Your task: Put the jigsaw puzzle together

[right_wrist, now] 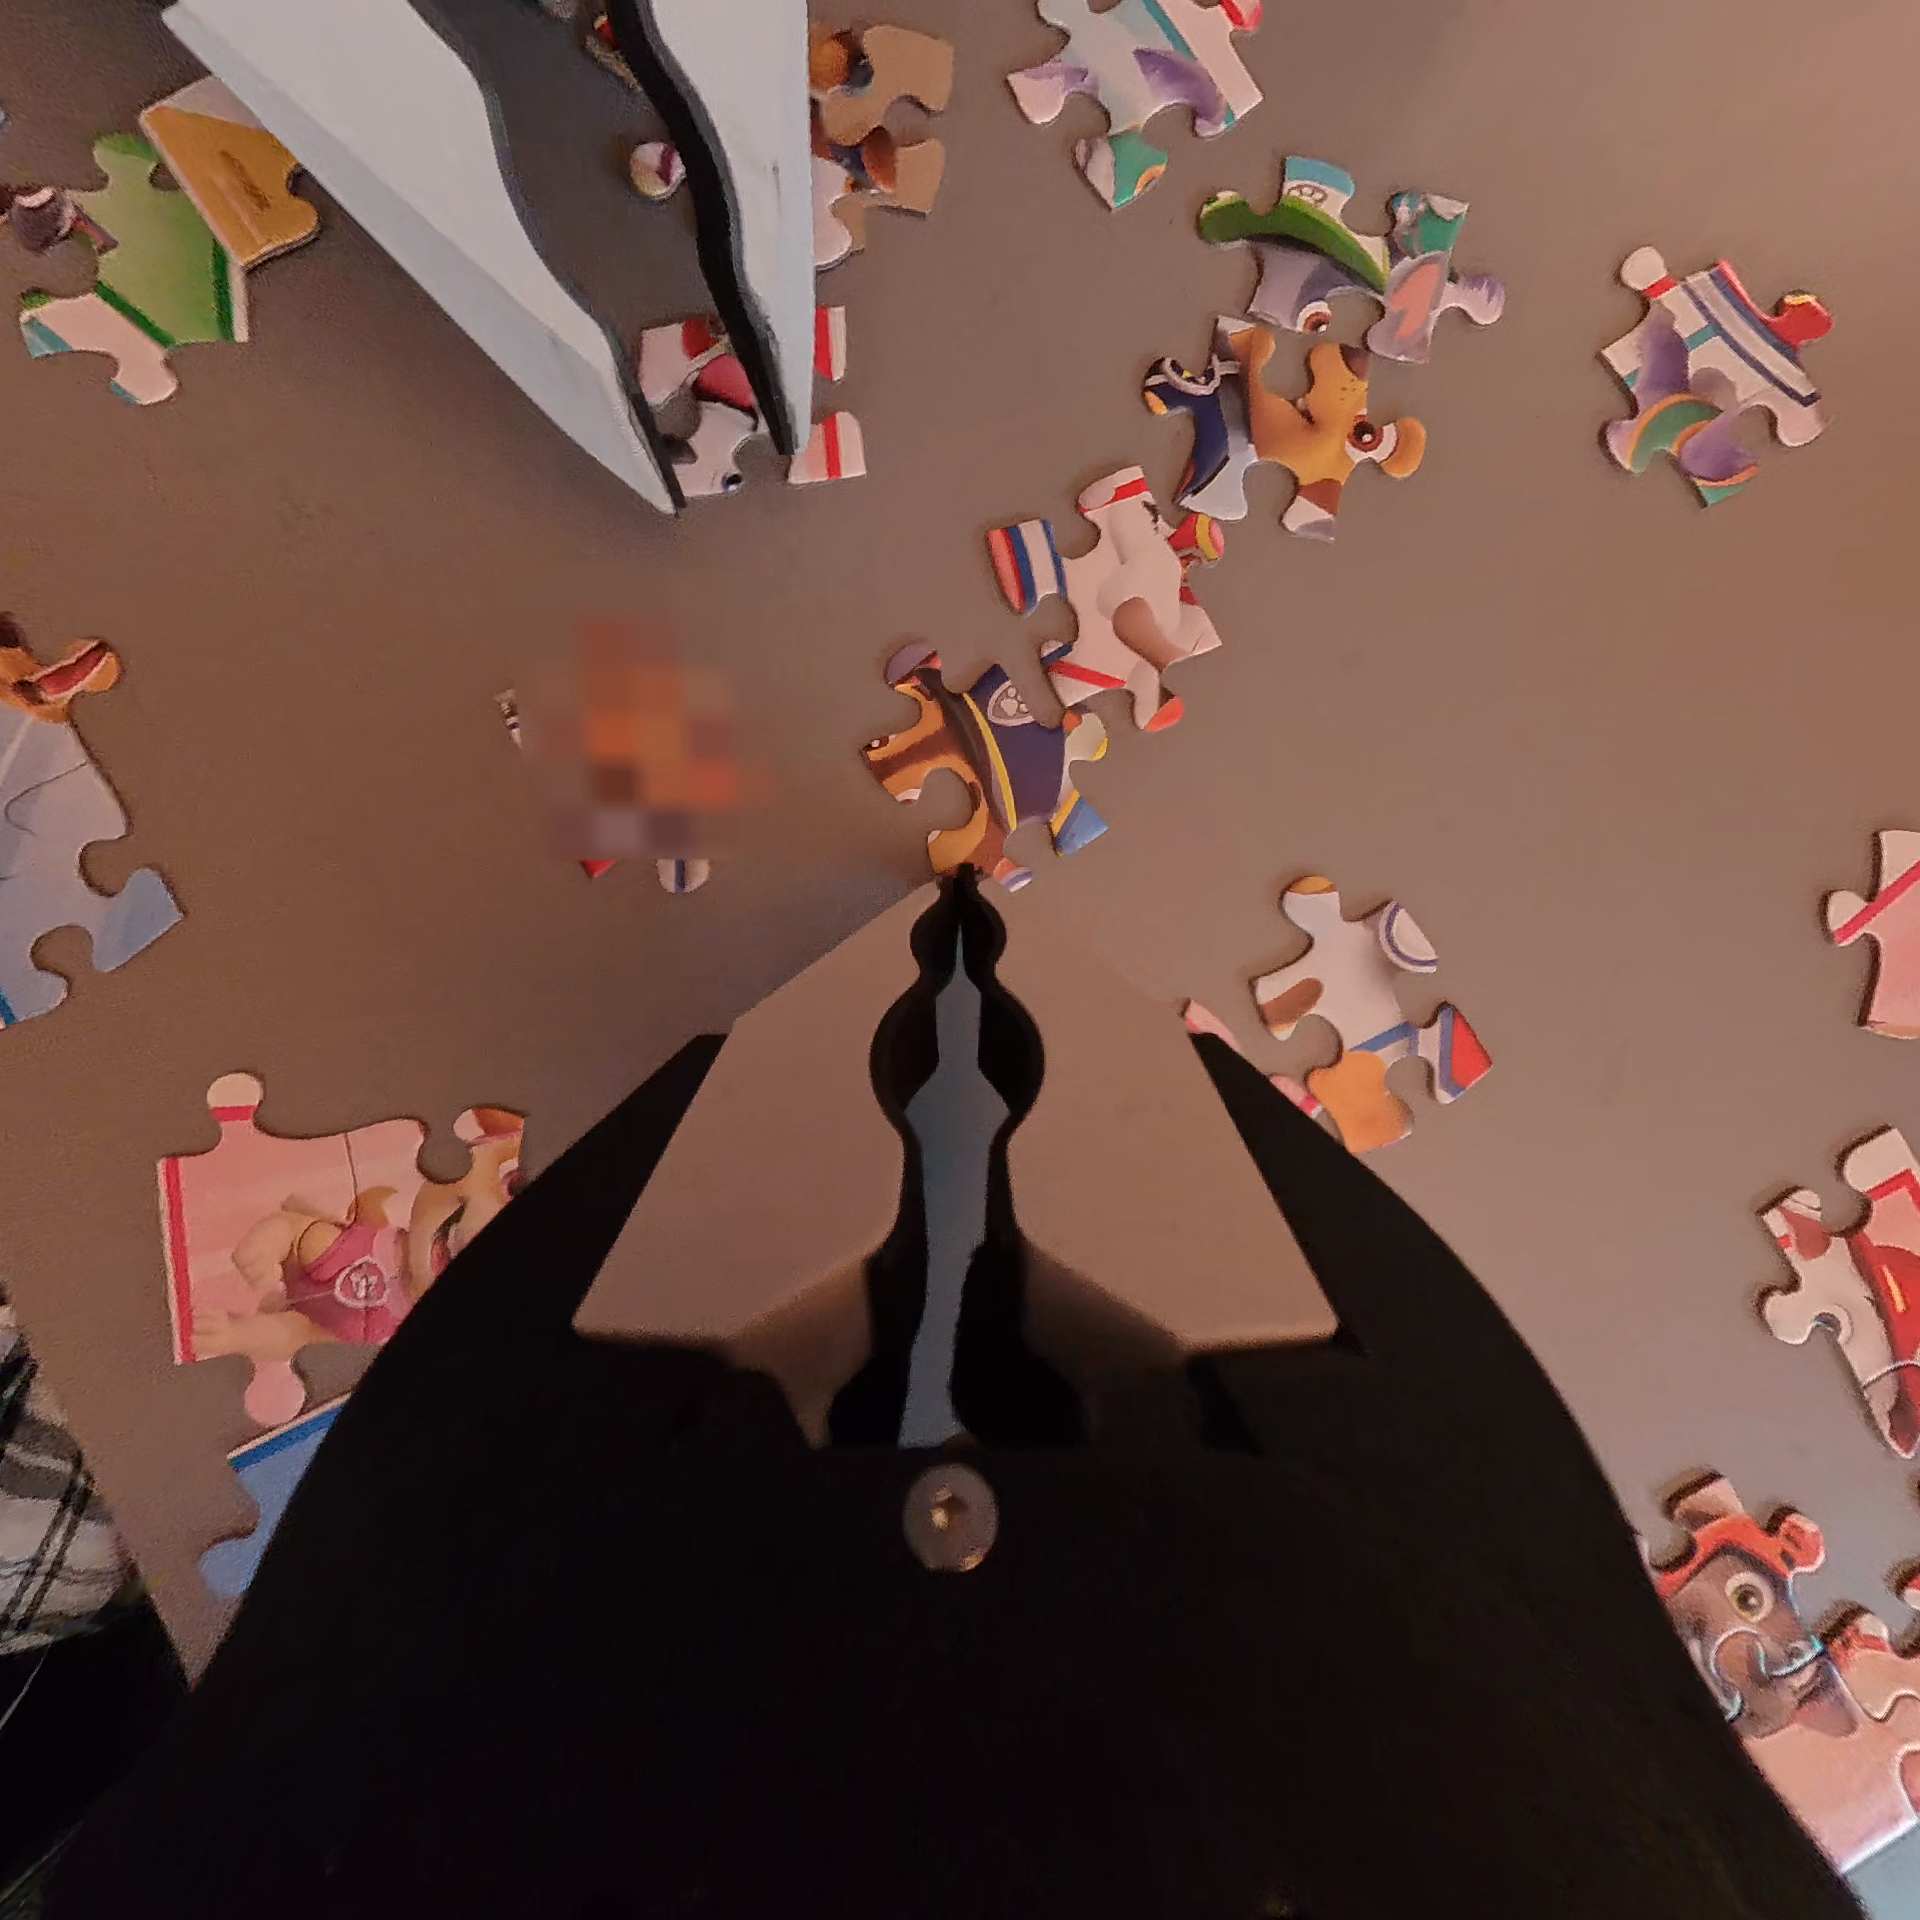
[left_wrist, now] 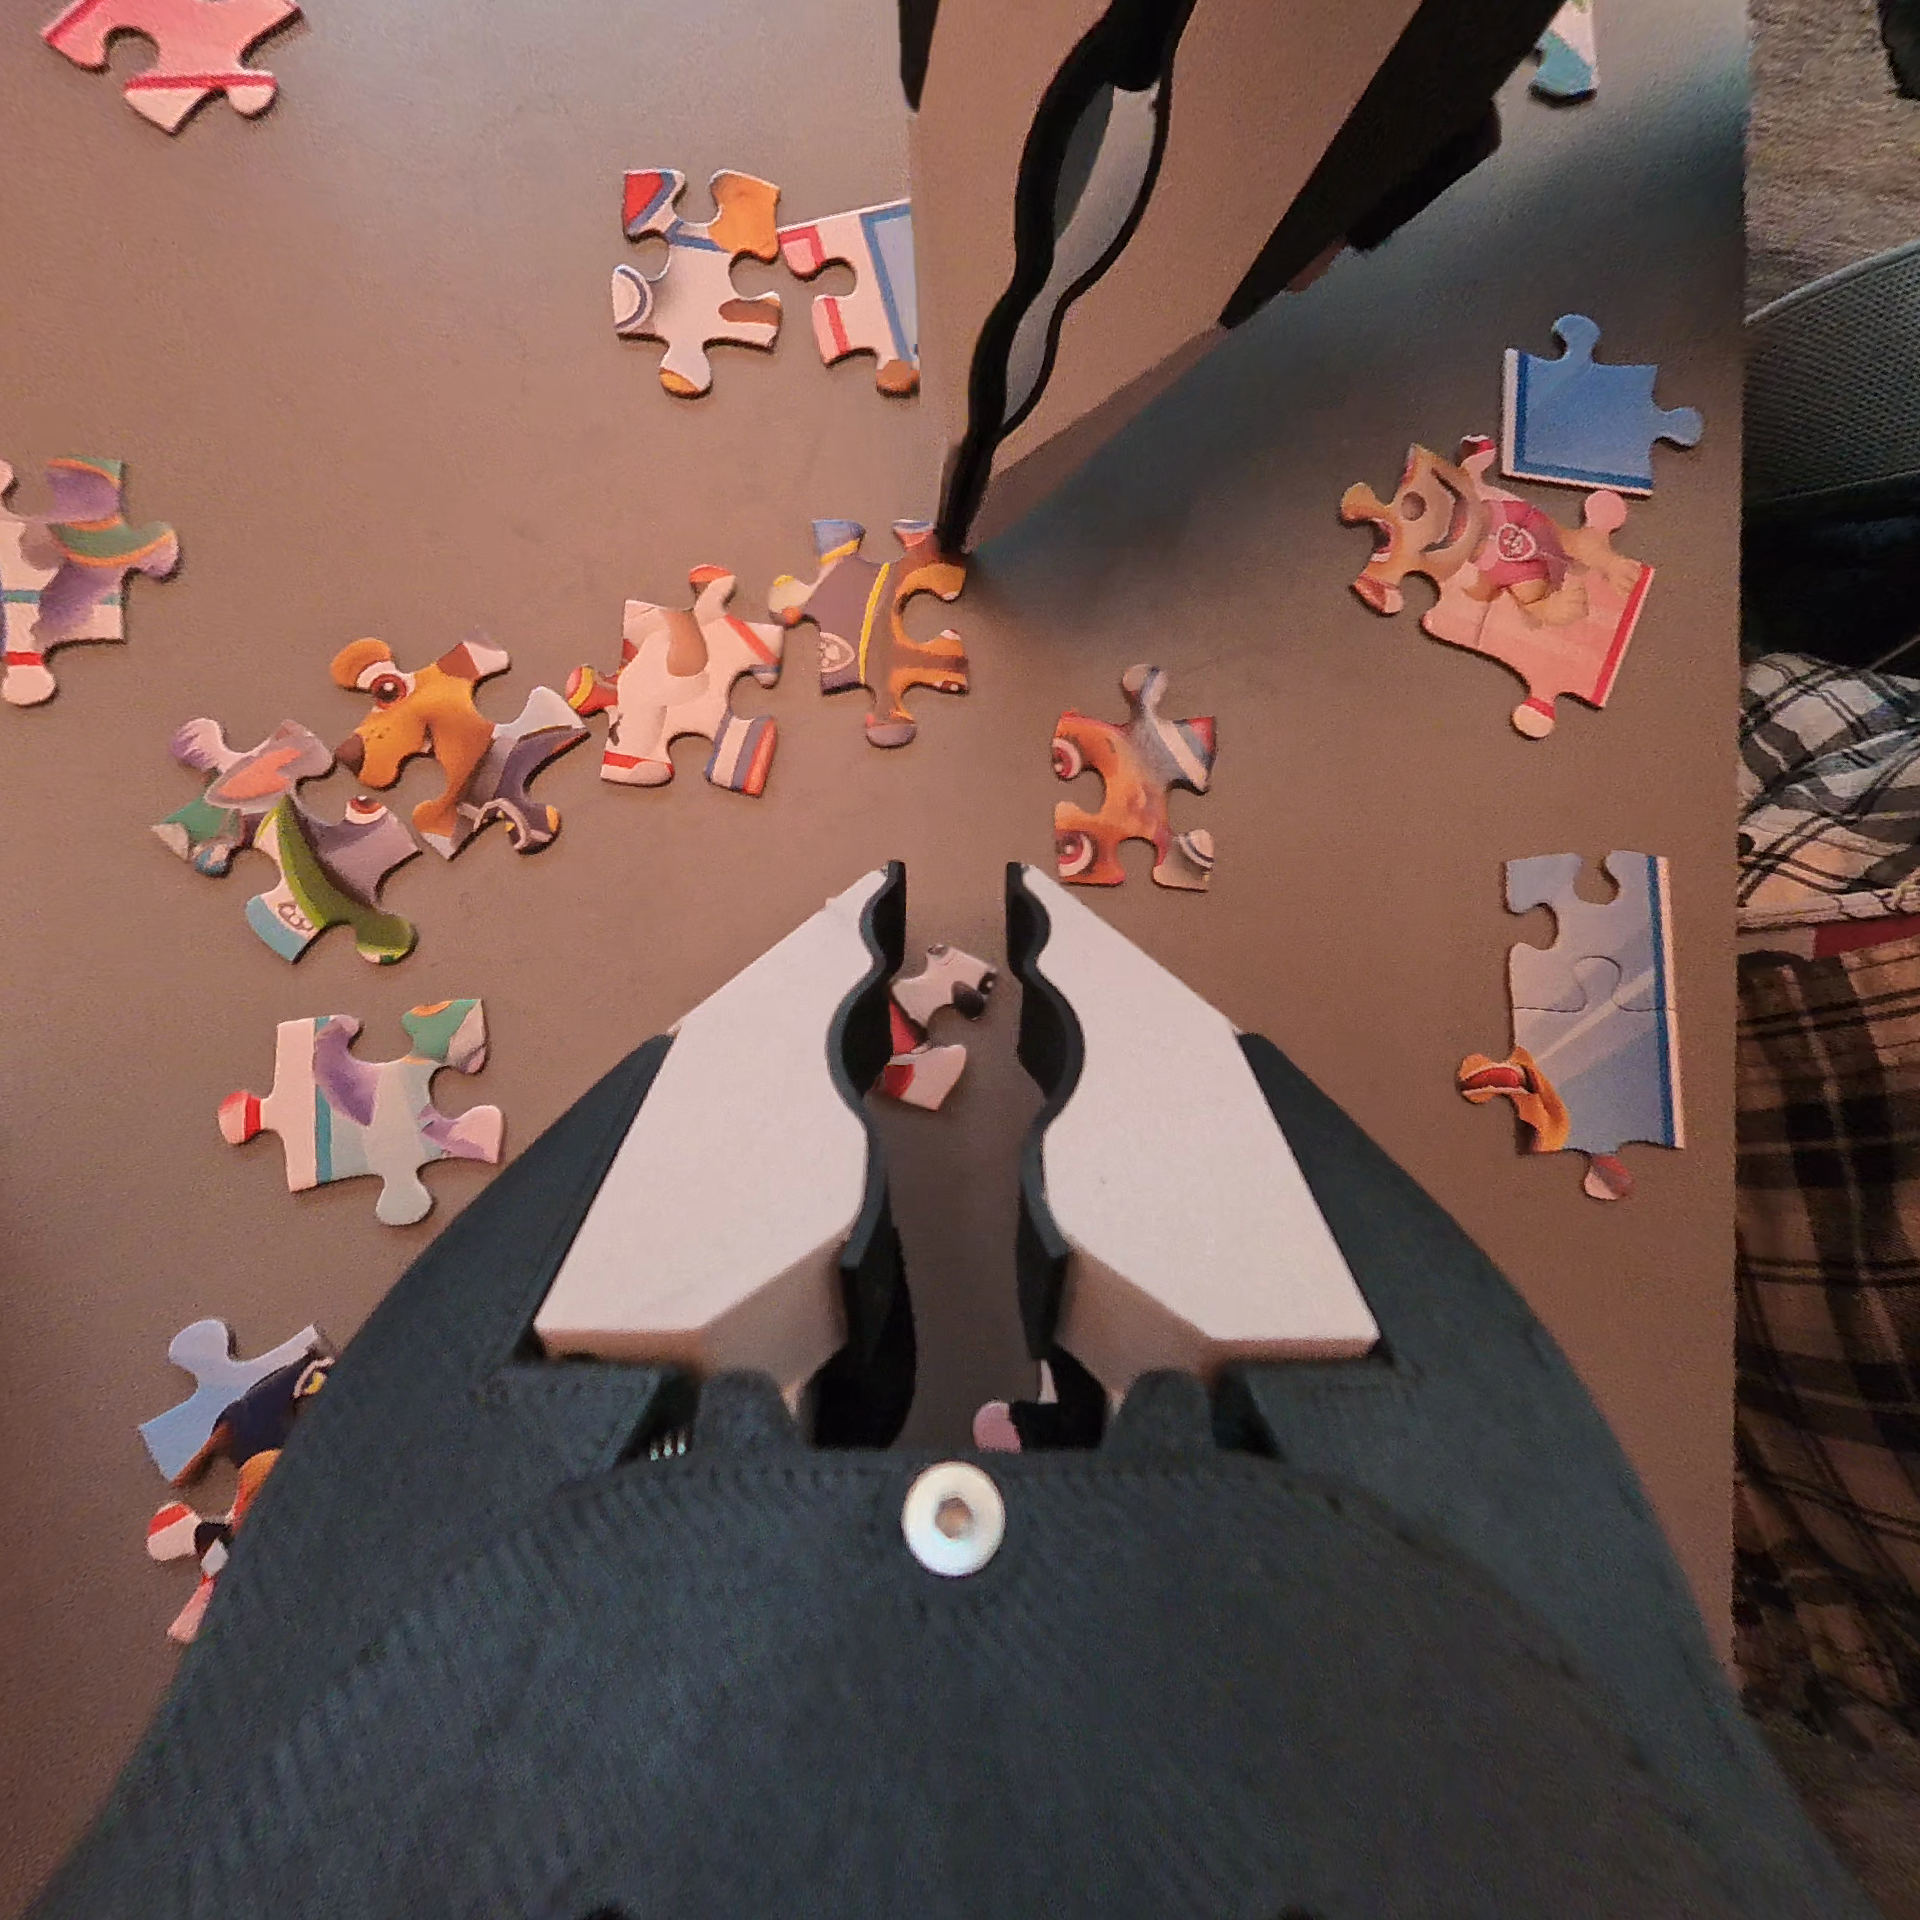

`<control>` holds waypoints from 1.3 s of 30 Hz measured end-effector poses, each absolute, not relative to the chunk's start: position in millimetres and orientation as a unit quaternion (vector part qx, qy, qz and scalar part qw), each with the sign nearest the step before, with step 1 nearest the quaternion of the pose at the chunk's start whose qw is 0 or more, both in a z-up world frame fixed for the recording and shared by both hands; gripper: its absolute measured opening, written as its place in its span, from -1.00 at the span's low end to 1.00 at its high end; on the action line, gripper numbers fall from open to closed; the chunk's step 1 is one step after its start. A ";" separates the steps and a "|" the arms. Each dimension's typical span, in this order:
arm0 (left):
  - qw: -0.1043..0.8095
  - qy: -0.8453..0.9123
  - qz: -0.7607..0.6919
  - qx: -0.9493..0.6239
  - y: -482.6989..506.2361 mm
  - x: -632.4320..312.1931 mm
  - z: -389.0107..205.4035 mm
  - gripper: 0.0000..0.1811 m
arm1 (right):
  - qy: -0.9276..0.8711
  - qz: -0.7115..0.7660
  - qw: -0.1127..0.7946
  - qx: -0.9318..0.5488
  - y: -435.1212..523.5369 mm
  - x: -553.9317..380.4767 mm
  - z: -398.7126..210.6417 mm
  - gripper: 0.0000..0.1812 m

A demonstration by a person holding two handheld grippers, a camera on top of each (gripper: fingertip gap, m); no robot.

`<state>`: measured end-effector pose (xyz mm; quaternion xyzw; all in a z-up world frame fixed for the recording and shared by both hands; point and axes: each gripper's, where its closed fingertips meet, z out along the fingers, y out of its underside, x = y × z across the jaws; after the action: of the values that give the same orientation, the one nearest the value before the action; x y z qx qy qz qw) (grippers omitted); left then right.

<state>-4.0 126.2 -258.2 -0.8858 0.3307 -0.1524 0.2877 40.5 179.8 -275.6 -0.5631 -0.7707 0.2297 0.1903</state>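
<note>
Puzzle pieces lie scattered on a brown table (left_wrist: pixel 1299 935). My left gripper (left_wrist: pixel 954 873) is open, its jaws a little apart over a small white, red and grey piece (left_wrist: pixel 935 997) lying flat on the table. Its left pad covers one edge of the piece, and table shows between the piece and the right pad. This gripper (right_wrist: pixel 732 473) and piece (right_wrist: pixel 698 400) also show in the right wrist view. My right gripper (right_wrist: pixel 961 881) is shut, with its tips against the near tab of a brown, navy and yellow piece (right_wrist: pixel 987 769). In the left wrist view its tips (left_wrist: pixel 951 538) touch that piece (left_wrist: pixel 894 634).
A white and red piece (left_wrist: pixel 686 686) lies next to the brown and navy one. An orange piece with eyes (left_wrist: pixel 1132 784) lies right of my left gripper. Joined pink pieces (left_wrist: pixel 1507 592) and blue edge pieces (left_wrist: pixel 1595 1018) sit near the table's right edge, with plaid cloth (left_wrist: pixel 1829 1143) beyond. My right fingertips sit around 8 cm from my left ones.
</note>
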 end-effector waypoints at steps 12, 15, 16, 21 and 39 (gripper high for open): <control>0.268 0.352 -0.157 -0.883 121.8 7.6 -267.9 -0.75 | -0.767 0.259 0.173 -0.561 182.6 25.3 -276.2 -0.75; 0.268 0.349 -0.154 -0.885 121.7 4.7 -267.0 -0.74 | -0.765 0.265 0.170 -0.563 183.5 26.3 -276.1 -0.80; 0.270 0.347 -0.154 -0.885 121.9 3.2 -265.9 -0.74 | -0.765 0.263 0.170 -0.562 183.3 27.6 -276.1 -0.80; 0.281 0.320 -0.137 -0.894 124.7 -15.3 -257.8 -0.73 | -0.773 0.251 0.162 -0.560 179.7 41.9 -276.0 -0.82; 0.259 0.175 -0.060 -0.948 94.6 -128.0 -252.6 -0.72 | -0.796 0.261 0.194 -0.511 129.8 -37.1 -255.0 -0.55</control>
<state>-128.0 94.6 -252.6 -0.9479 0.1752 -0.0597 0.2591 -37.1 129.8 -255.0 -0.5111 -0.7958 0.2605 0.1940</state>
